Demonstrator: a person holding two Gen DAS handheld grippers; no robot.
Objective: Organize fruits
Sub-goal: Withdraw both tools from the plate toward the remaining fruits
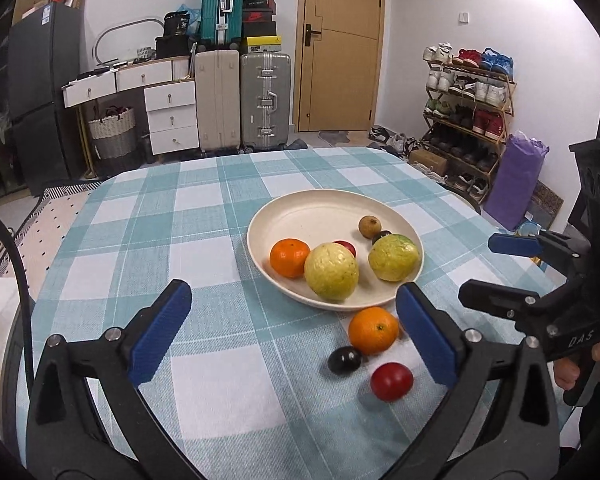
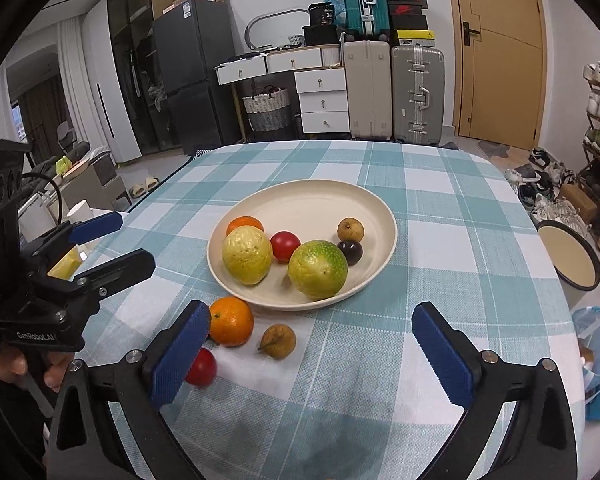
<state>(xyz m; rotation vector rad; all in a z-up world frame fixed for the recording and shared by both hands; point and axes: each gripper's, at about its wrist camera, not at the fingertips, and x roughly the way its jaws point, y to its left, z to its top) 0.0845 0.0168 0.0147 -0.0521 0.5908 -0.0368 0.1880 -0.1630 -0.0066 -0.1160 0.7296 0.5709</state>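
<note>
Both grippers up over the checked tablecloth (image 2: 440, 208), and neither has anything in it; the left gripper (image 1: 290, 332) is spread wide, jaws well apart with bare cloth between them; the right gripper (image 2: 310, 354) is just as wide, its blue pads hanging above the loose fruit.

Score so far, judged from how things lie: the cream plate (image 2: 300, 200) already carries six pieces; an orange (image 2: 244, 224) at the back, a yellow guava (image 2: 247, 255), a red tomato (image 2: 285, 246), a greener guava (image 2: 317, 269), a dark plum (image 2: 350, 252) and a small brown pear (image 2: 350, 229) beside it.

Left to do, four pieces on the cloth just in front of the plate: a second orange (image 2: 232, 321), near the rim but apart from it; a brown pear (image 2: 278, 341) just beside that; a red tomato (image 2: 202, 366) half hidden behind the right gripper's left pad; and a dark plum (image 1: 344, 359), seen only from the left wrist view, snug against the orange.

So better than halfway, I'd say; the brown pear sits almost squarely between the right gripper's pads, the likeliest next pick.
</note>
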